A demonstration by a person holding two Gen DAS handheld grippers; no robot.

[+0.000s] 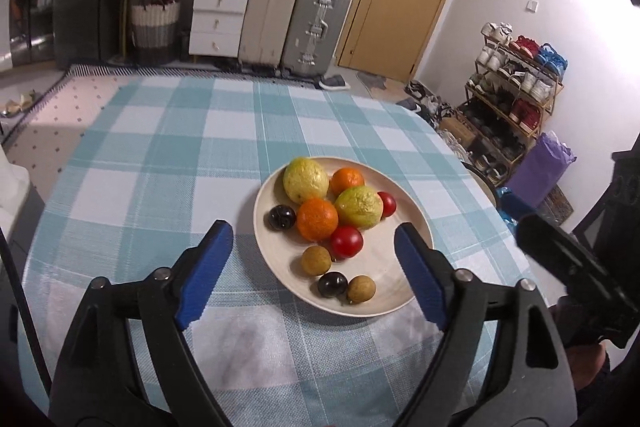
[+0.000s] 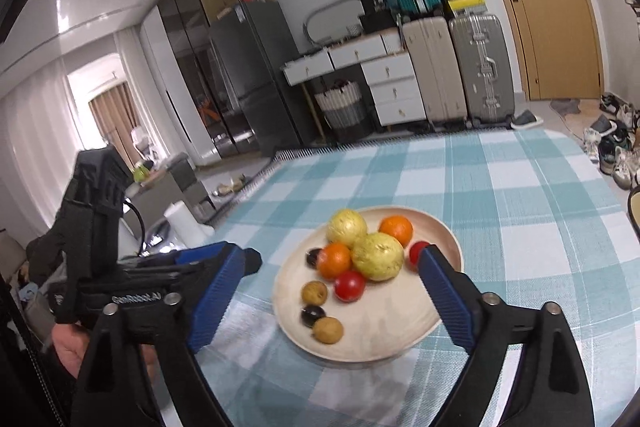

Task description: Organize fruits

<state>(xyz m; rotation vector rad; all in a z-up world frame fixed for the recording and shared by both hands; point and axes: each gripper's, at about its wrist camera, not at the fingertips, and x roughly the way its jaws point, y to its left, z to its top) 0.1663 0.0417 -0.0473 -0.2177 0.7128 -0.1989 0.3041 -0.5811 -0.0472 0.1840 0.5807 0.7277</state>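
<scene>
Both tongs stand released, blue pads spread wide with nothing gripped. The left tongs [image 1: 314, 259] hang above the near rim of the plate [image 1: 276, 259]; the right tongs [image 2: 332, 291] straddle the same plate from the other side, and one pad hides part of a red tomato [image 2: 417, 251].

The plate is pale cream and shallow, and all the fruit lies in it. Two bumpy yellow-green fruits [image 1: 306, 179] sit toward the back, touching two oranges [image 1: 317, 219]. Another tomato [image 1: 347, 241] rests just in front of the nearer orange. Two small brown fruits [image 1: 316, 260] and two dark glossy ones [image 1: 332, 284] lie toward the front, loosely spaced, with bare plate to their right.

The plate sits on a teal-and-white checked tablecloth [image 1: 160, 163], with broad empty cloth to the left and behind it. The table's right edge curves close by the plate.

The left camera alone shows a shoe rack [image 1: 516, 87] past that edge and the right tongs' dark body at the frame's side. The right camera alone shows a grey fridge [image 2: 256, 75] and a hand [image 2: 68, 351] holding the left tongs.
</scene>
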